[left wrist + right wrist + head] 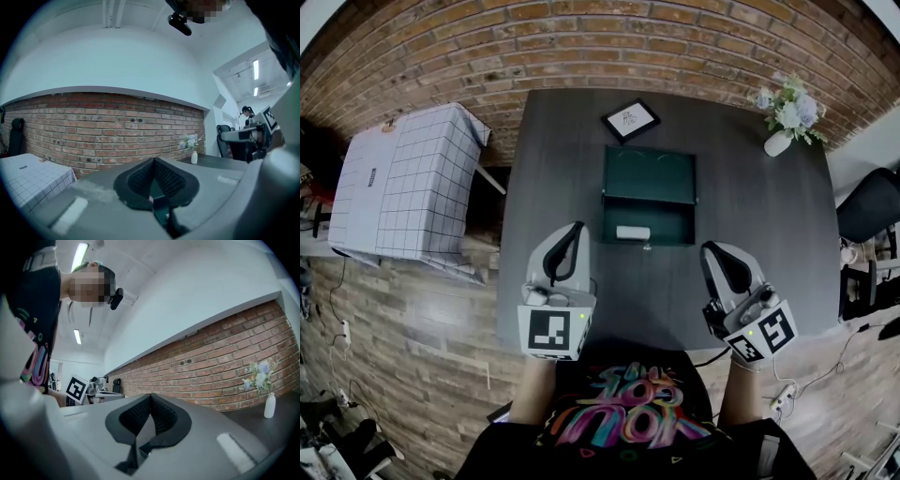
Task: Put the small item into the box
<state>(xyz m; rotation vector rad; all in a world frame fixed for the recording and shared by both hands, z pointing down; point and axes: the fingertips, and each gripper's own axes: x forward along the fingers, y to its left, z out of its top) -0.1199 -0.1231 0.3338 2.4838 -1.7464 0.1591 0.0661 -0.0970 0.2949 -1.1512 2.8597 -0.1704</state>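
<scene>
The small white item [633,232] lies in the open green box [649,173] at your twelve o'clock, and your left gripper [576,227] and right gripper [706,247] are clenched empty.

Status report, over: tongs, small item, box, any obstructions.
Left tongs shut, empty. Right tongs shut, empty. Small white item appears inside open green box. Nothing between tongs and box.

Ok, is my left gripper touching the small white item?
Apart. In the head view the left gripper sits left of the green box, while the small white item lies inside it.
</scene>
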